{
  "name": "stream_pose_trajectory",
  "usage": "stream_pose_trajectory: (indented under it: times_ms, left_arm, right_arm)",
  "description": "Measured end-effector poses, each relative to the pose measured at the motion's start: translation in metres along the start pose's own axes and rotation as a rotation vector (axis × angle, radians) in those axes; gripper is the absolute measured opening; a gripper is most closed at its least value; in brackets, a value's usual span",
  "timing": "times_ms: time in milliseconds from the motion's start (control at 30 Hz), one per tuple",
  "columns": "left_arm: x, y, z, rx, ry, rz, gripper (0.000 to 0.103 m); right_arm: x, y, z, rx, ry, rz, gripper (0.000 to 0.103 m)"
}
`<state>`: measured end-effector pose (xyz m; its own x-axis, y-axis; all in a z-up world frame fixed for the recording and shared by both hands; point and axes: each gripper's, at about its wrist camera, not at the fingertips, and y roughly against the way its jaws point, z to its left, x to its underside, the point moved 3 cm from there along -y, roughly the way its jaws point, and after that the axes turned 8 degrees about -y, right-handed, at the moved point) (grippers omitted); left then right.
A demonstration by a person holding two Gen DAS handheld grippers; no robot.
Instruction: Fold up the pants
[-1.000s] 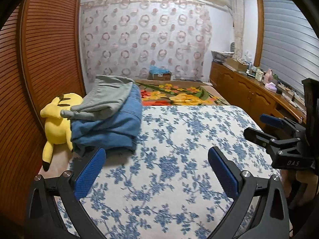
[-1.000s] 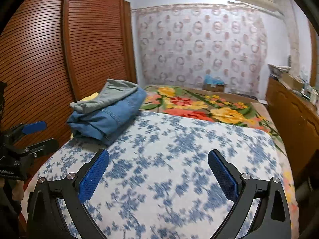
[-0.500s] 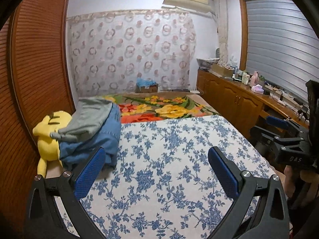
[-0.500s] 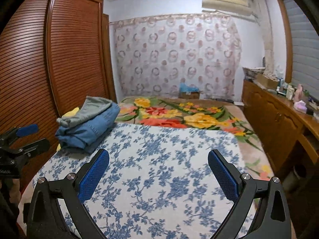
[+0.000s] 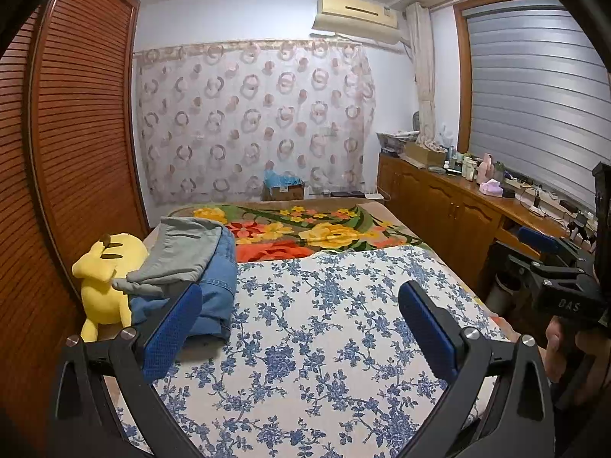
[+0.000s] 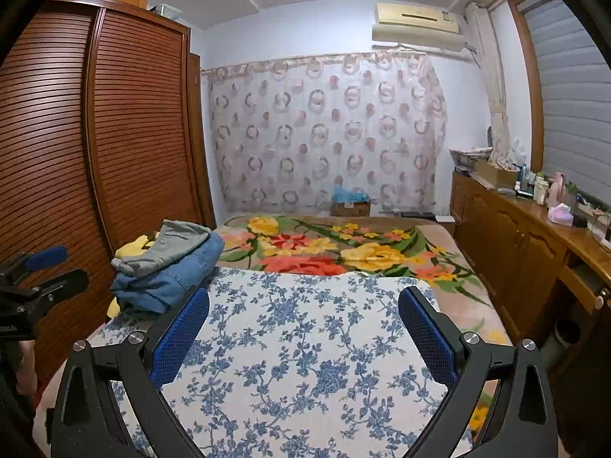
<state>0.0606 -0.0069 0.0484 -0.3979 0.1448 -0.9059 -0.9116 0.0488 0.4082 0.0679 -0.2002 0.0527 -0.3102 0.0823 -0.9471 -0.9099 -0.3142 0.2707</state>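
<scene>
Folded pants [image 5: 187,267] are seen stacked at about 10 o'clock from the left gripper [image 5: 299,328], a grey pair lying on a blue denim pair, at the left edge of the bed [image 5: 324,343] beside a yellow plush toy [image 5: 103,274]. In the right wrist view the same stack [image 6: 168,263] lies at about 10 o'clock from the right gripper [image 6: 303,330]. Both grippers are held spread wide above the blue-flowered sheet [image 6: 298,362], with nothing gripped or touched. The left gripper's left pad [image 5: 172,332] overlaps the denim in the view only. A flowered blanket [image 5: 305,233] is seen beyond the sheet at 12 o'clock
</scene>
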Motion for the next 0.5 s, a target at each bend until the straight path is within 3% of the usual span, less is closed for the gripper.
stream_pose_trajectory:
  times_ms: [500]
  left_arm:
    - [0.0006, 0.0012, 0.0019, -0.005, 0.000, 0.003, 0.103]
  right_arm:
    - [-0.0013, -0.0043, -0.0058, 0.001, -0.003, 0.007, 0.100]
